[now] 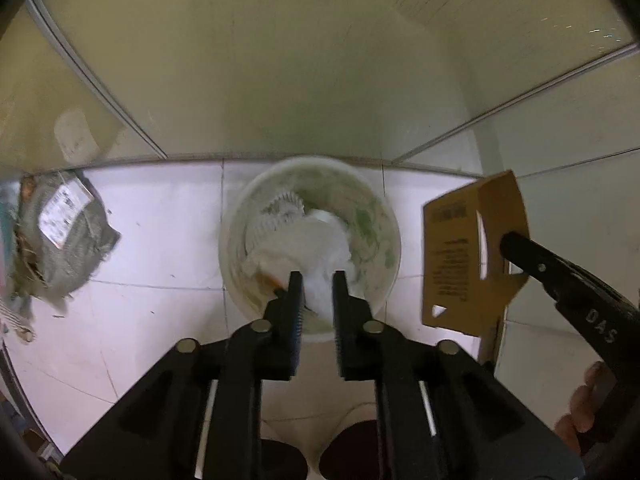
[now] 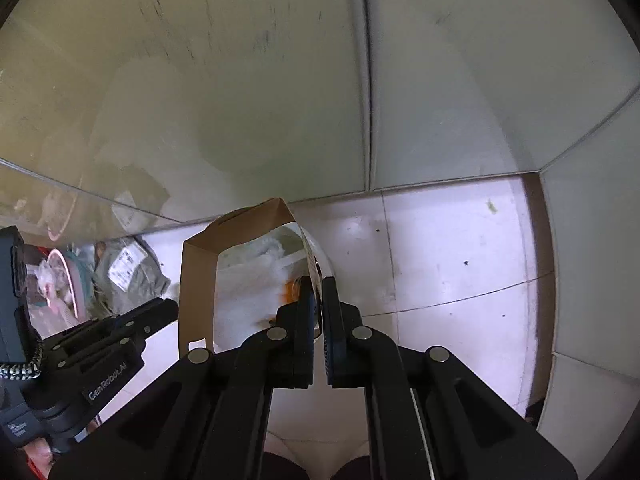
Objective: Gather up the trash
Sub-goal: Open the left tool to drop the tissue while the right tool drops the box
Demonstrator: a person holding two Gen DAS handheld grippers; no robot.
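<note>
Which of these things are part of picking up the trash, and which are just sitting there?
Part of the job:
- white bin on the floor, with crumpled white paper inside
- brown cardboard sleeve, pinched by the right gripper
- left gripper, jaws slightly apart above the bin

Just lying about:
- grey bag with a label by the wall
- pink-rimmed tub beside it
</note>
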